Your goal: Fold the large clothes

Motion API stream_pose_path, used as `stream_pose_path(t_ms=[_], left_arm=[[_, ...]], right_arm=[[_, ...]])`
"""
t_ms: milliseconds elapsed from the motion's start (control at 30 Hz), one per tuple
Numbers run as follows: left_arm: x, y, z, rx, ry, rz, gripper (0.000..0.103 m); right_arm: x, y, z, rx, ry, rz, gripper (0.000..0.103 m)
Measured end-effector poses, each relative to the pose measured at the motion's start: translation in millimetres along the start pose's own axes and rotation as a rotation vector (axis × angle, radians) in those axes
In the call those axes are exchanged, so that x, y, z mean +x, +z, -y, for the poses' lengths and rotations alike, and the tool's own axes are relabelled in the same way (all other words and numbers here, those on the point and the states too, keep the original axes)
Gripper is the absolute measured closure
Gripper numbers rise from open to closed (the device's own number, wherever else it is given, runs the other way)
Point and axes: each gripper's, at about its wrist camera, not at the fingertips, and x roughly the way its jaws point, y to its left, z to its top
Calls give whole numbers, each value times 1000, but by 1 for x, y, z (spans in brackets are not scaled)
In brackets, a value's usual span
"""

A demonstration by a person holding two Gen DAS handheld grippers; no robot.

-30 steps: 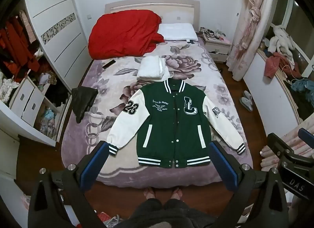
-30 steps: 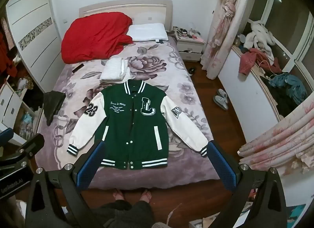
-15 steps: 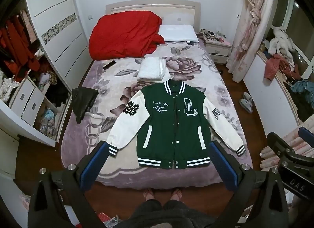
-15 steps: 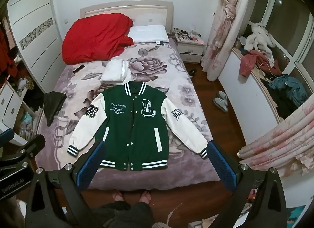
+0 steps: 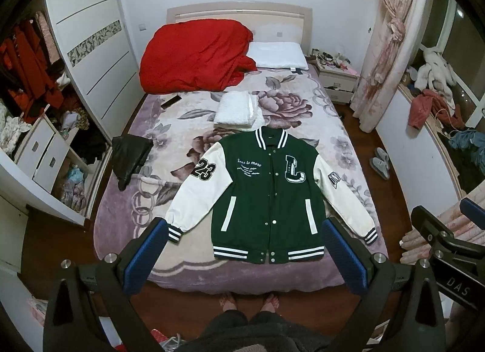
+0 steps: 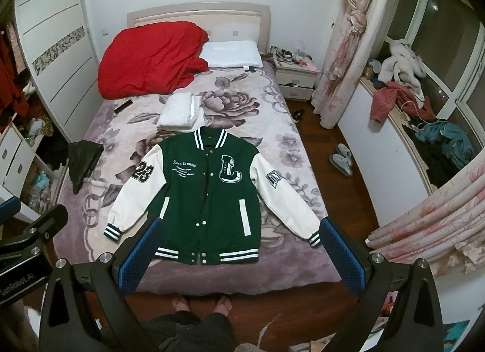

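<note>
A green varsity jacket (image 5: 266, 197) with white sleeves lies flat and face up on the bed, sleeves spread, hem toward me; it also shows in the right wrist view (image 6: 209, 194). My left gripper (image 5: 244, 249) is open and empty, held high above the bed's foot end. My right gripper (image 6: 239, 249) is open and empty at the same height. The right gripper's body shows at the right edge of the left wrist view (image 5: 445, 243). Neither gripper touches the jacket.
On the floral bed cover (image 5: 169, 127) lie a red duvet (image 5: 197, 55), a white pillow (image 5: 277, 55), a folded white towel (image 5: 238, 109), a black garment (image 5: 130, 158) and a phone (image 5: 171, 102). A wardrobe stands left, a nightstand (image 5: 338, 79) and curtains right. My feet (image 5: 248, 302) stand at the bed's foot.
Both views have drifted very slightly; the jacket sits a touch lower in frame. Both grippers stay open and nothing on the bed has moved.
</note>
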Motion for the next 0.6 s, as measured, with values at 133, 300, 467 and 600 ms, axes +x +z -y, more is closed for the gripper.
stream_pose_path(t_ms=[133,300,467,600], left_arm=[[-1,0,-1,-3,2,3,0],[-2,3,-11,-9,3,11,0],[-4,6,-15,-9,5,12,0],[-4,8,-16,-11,7,17,0]], right_arm=[[-2,9,-7,4,5,6,0],[-11,8,-8,1,9,7,0],[-17,12,-8,4,14,8,0],[-13,5,-5,0,12,10,0]])
